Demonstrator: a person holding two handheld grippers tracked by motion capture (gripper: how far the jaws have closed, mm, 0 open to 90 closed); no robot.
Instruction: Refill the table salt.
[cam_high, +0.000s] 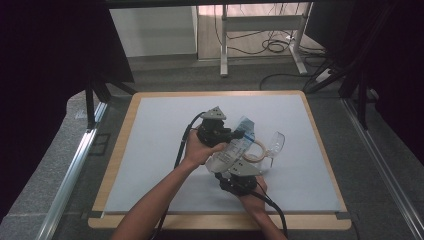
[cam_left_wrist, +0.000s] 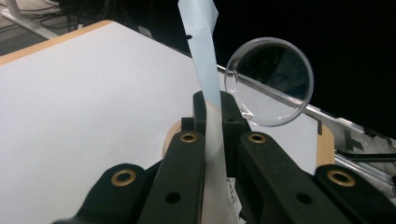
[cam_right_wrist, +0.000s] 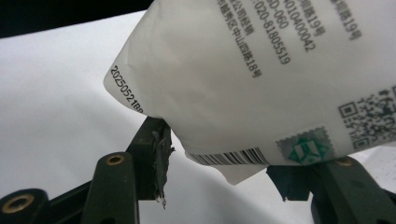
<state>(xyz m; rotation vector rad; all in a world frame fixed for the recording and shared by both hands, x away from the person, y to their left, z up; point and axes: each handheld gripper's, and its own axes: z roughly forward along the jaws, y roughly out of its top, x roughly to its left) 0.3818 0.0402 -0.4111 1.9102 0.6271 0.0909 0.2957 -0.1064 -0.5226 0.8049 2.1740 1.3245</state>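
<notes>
A white plastic pouch (cam_high: 234, 148) printed with text and a barcode hangs tilted above the table between both grippers. My left gripper (cam_high: 223, 133) is shut on the pouch's flat sealed top strip (cam_left_wrist: 204, 56), which sticks up from between the jaws of the left gripper (cam_left_wrist: 214, 103). My right gripper (cam_high: 239, 176) grips the pouch's lower end from the near side. In the right gripper view the pouch (cam_right_wrist: 261, 79) bulges over the jaws of the right gripper (cam_right_wrist: 224, 163), which press its bottom corner from both sides.
A clear round plastic dish (cam_high: 276, 143) stands tilted just right of the pouch, also large in the left gripper view (cam_left_wrist: 271, 81). A wooden ring (cam_high: 260, 151) lies beside it. The grey mat (cam_high: 160, 150) covers the wood-edged table (cam_high: 116, 160).
</notes>
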